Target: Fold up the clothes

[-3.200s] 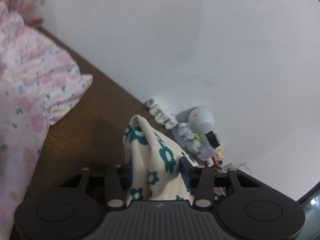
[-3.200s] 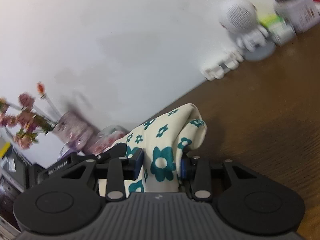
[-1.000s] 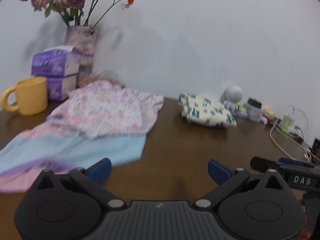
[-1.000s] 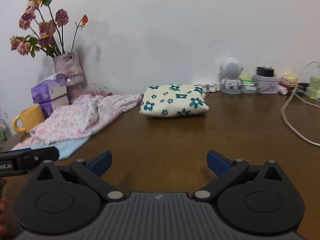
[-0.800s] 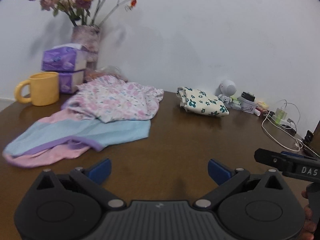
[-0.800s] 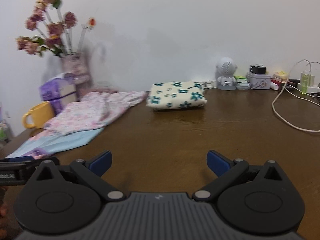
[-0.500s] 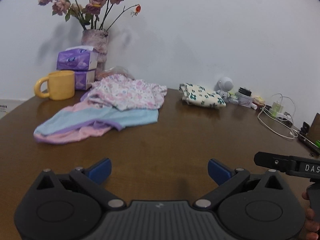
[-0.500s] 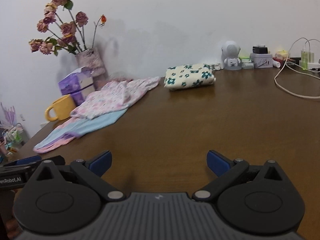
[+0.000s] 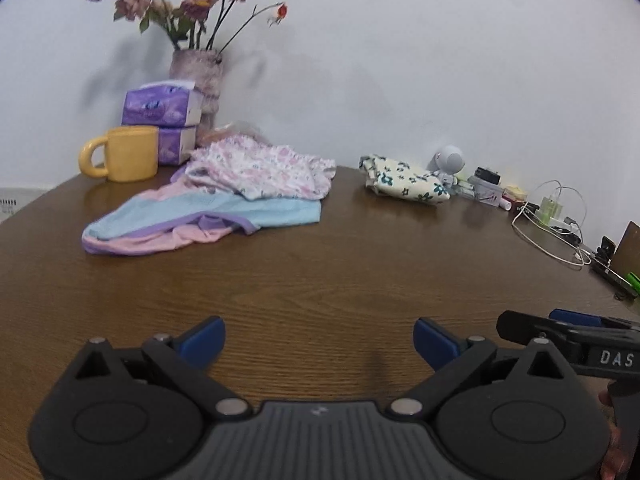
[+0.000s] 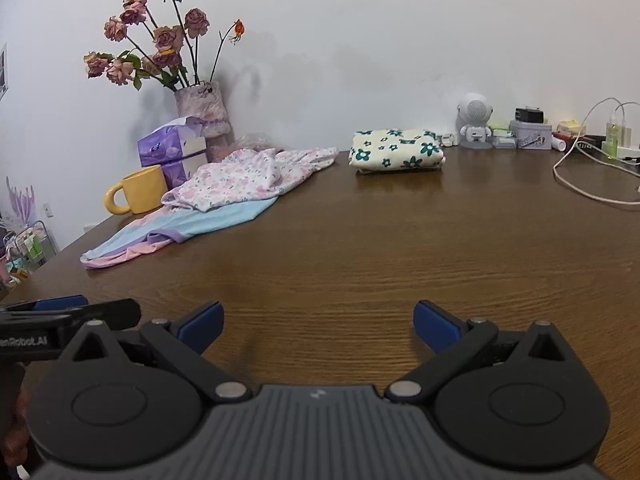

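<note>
From the left wrist view, the left gripper (image 9: 319, 339) sits low over bare brown table (image 9: 320, 272) with its blue-padded fingers (image 9: 202, 340) spread wide, nothing between them. The folded cream garment (image 9: 404, 182) with teal flowers is parked way back by the wall, a neat little bundle next to the white robot figurine (image 9: 450, 162). Off to the left is the unfolded pile: a pink floral piece (image 9: 260, 172) crumpled on top of a blue-and-pink garment (image 9: 192, 220) that's spread flat and wrinkly. Yellow mug (image 9: 120, 154) and tissue boxes (image 9: 162, 110) sit just behind that pile. The right gripper (image 9: 568, 336) pokes in at the lower right edge.

Right wrist view: the right gripper (image 10: 318, 322) is also wide apart and empty, hovering over open wood. Folded cream garment (image 10: 396, 154) looks squared-off and tidy here, near the far edge. Pile (image 10: 224, 192) trails toward the table's left edge. White cable (image 10: 592, 184) loops on the right side. Big clear stretch of tabletop in between everything.
</note>
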### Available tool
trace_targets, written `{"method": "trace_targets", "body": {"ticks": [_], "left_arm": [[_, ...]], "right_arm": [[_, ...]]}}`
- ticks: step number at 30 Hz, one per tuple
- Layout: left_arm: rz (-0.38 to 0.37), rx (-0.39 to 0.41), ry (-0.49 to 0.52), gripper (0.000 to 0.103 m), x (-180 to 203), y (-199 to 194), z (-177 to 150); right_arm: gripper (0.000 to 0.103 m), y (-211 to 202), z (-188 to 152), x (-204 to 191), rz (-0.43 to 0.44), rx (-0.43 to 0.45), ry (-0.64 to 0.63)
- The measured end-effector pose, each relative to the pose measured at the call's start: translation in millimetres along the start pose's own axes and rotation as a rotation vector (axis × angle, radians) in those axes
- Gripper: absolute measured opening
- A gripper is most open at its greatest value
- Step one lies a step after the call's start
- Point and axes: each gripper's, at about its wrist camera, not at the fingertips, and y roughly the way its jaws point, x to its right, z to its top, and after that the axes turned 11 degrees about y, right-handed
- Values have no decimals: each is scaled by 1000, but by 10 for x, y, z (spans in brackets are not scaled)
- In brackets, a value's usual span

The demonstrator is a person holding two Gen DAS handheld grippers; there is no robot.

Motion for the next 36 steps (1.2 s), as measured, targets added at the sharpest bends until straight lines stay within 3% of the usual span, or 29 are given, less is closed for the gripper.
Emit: {"method": "trace_targets", "body": {"ticks": [4,23,36], "left_arm": [[6,27,-27,102,-30,0,-16],[-22,-47,-25,103,-29,108,-14],[-27,-45,-29,103,-27,109,-18]], "right_arm": [[103,1,-20,-11,-2,-1,-1],[103,31,-55,-5,-24,-10,14],[103,42,-58,-15,-32,-15,8]]}}
